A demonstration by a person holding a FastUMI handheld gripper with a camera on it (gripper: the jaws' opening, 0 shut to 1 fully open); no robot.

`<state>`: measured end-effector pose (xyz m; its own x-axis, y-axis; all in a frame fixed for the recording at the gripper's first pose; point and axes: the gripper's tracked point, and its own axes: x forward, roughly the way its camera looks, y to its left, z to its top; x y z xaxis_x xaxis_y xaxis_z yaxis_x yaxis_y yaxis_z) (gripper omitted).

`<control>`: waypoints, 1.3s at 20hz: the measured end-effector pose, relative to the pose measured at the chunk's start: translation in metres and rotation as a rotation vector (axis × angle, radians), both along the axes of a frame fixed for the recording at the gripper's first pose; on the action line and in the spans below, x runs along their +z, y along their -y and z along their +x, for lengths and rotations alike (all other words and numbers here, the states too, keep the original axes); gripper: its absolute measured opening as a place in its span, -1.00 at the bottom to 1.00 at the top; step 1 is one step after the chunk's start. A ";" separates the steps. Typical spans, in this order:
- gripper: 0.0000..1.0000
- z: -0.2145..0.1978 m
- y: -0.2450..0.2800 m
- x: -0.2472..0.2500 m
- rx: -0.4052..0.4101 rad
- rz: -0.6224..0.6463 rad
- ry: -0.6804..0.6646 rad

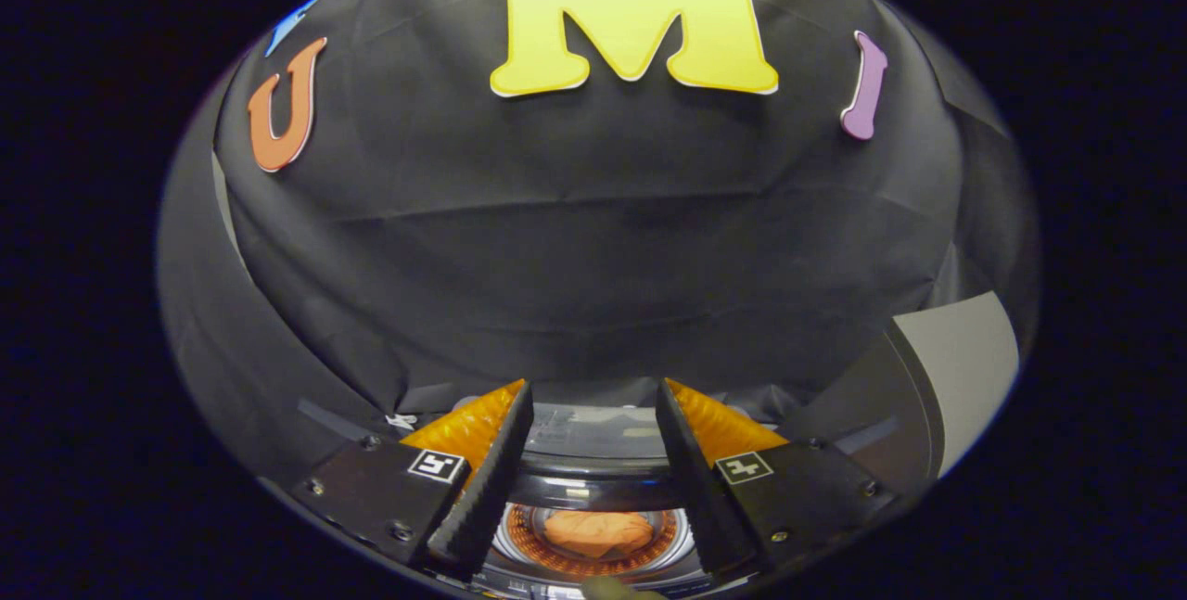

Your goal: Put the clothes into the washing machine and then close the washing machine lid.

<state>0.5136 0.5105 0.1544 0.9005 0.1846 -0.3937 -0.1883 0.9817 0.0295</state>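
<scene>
My gripper is open, with a wide gap and nothing between its fingers. Below and between the fingers I look down into the washing machine's round drum. An orange piece of clothing lies crumpled at the bottom of the drum. Just beyond the drum, between the fingertips, stands the machine's raised transparent lid, with a dark rim under it. The lid is up and the drum is uncovered.
The black cloth wall rises close behind the machine. A grey panel with a dark curved edge stands to the right of the right finger.
</scene>
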 end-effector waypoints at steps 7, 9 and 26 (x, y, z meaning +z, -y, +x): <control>0.68 -0.019 0.002 -0.010 0.018 0.008 0.022; 0.68 -0.025 0.002 -0.015 0.024 0.011 0.027; 0.84 -0.072 0.006 -0.089 0.089 -0.071 -0.071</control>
<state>0.4419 0.5043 0.0657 0.8513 0.2323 -0.4704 -0.2751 0.9611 -0.0233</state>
